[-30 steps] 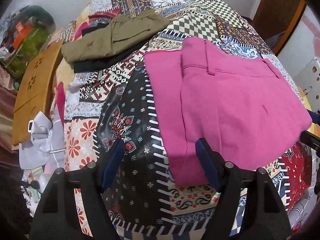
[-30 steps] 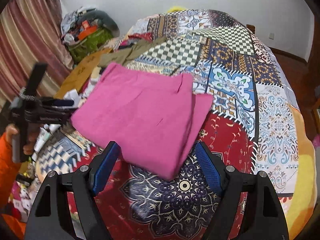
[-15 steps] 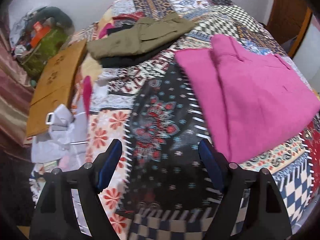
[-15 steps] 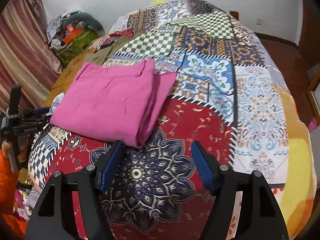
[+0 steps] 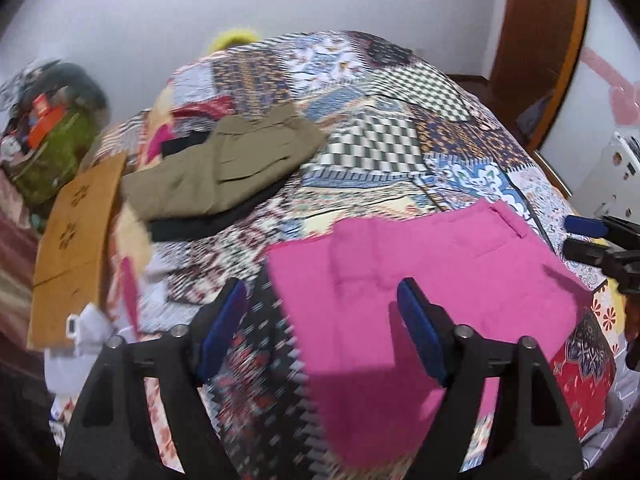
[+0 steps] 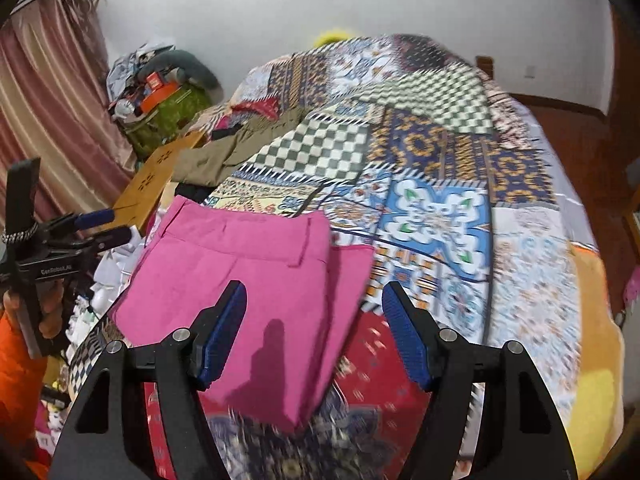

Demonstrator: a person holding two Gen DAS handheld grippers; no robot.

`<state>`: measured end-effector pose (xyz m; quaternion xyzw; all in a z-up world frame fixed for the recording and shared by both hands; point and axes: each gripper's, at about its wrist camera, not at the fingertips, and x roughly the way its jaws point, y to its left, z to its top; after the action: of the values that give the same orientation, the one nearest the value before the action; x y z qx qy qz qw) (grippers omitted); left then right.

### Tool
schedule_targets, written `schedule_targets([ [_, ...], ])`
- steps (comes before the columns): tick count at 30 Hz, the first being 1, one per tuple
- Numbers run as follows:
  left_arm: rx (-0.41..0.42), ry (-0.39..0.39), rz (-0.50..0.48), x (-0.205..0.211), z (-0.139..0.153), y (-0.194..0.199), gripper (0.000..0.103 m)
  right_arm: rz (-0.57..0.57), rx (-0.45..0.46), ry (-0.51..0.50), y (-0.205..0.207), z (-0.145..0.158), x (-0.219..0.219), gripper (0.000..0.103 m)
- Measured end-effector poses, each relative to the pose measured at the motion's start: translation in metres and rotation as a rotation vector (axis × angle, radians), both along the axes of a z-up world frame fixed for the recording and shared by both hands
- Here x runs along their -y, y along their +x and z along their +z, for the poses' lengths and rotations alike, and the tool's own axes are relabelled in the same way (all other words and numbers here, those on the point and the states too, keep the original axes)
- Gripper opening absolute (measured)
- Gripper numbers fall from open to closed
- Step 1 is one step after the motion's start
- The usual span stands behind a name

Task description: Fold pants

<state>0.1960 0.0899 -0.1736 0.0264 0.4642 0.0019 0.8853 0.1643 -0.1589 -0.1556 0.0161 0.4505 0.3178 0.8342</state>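
- 1 line of writing can be read: white letters on the black body of the left gripper (image 6: 102, 226), seen from the right wrist camera, spell something like "GenRobot.AI"; the last characters are small and uncertain.
- Orange packaging on the cluttered pile (image 6: 160, 100) by the wall carries print too blurred to read.
- Folded bright pink fabric pants (image 5: 420, 280) lie flat on the multicoloured patchwork bedspread (image 5: 384, 140), waistband toward the far side.
- From the left wrist camera, the left gripper (image 5: 322, 320) hangs over the pants' near left edge: its right blue pad is over pink cloth, its left pad over bedspread. The jaws stand apart and have just been narrowing, pressing on nothing.
- From the right wrist camera, the right gripper (image 6: 314, 328) straddles the pants' folded right edge, left pad over the cloth, right pad over the red patch of bedspread. Its jaws are also parted, having just been closing a little, with no cloth pinched.
- Each gripper appears from the side at the edge of the other's view, on opposite sides of the pants.
- 2 more folded garments, an olive-green one (image 5: 224, 172) on a black one (image 5: 200, 224), lie further back to the left, well apart from the pants.
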Motion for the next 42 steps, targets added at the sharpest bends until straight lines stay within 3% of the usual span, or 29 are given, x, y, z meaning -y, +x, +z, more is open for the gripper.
schedule_targets([
  [3,-0.048,-0.022,-0.014,0.007,-0.015,0.015,0.047,0.043,-0.020,-0.031,0.010,-0.012,-0.016,0.048],
  [5,-0.070,-0.048,-0.018,0.008,-0.025,0.021,0.043,0.071,-0.029,-0.056,0.015,-0.020,-0.023,0.039],
  [7,-0.064,-0.052,-0.014,0.009,-0.030,0.020,0.043,0.103,-0.041,-0.087,0.018,-0.030,-0.031,0.031],
  [13,-0.041,-0.044,-0.004,0.008,-0.038,0.015,0.045,0.124,-0.038,-0.076,0.018,-0.038,-0.023,0.025],
  [22,-0.021,-0.045,0.013,0.004,-0.021,0.003,0.046,0.091,-0.005,-0.126,0.012,-0.023,-0.022,0.025],
  [25,-0.013,-0.045,0.030,-0.003,-0.013,-0.005,0.060,0.077,0.009,-0.092,0.008,-0.011,-0.015,0.028],
  [27,-0.014,-0.085,0.040,-0.011,-0.010,-0.010,0.075,0.057,-0.001,-0.062,0.005,-0.005,-0.009,0.038],
  [29,-0.029,-0.114,0.056,-0.018,-0.013,-0.013,0.079,0.049,-0.004,-0.043,0.002,-0.003,-0.007,0.051],
  [31,-0.062,-0.130,0.068,-0.022,-0.021,-0.013,0.079,0.052,-0.017,-0.046,-0.001,-0.005,-0.008,0.057],
  [34,-0.135,-0.174,0.076,-0.028,-0.040,-0.010,0.079,0.053,-0.052,-0.061,-0.002,-0.015,-0.009,0.059],
  [38,-0.169,-0.294,0.074,-0.034,-0.049,-0.006,0.079,0.043,-0.120,-0.046,0.002,-0.036,-0.010,0.059],
  [42,-0.188,-0.348,0.038,-0.030,-0.055,0.001,0.077,0.028,-0.152,0.004,0.012,-0.043,-0.008,0.060],
])
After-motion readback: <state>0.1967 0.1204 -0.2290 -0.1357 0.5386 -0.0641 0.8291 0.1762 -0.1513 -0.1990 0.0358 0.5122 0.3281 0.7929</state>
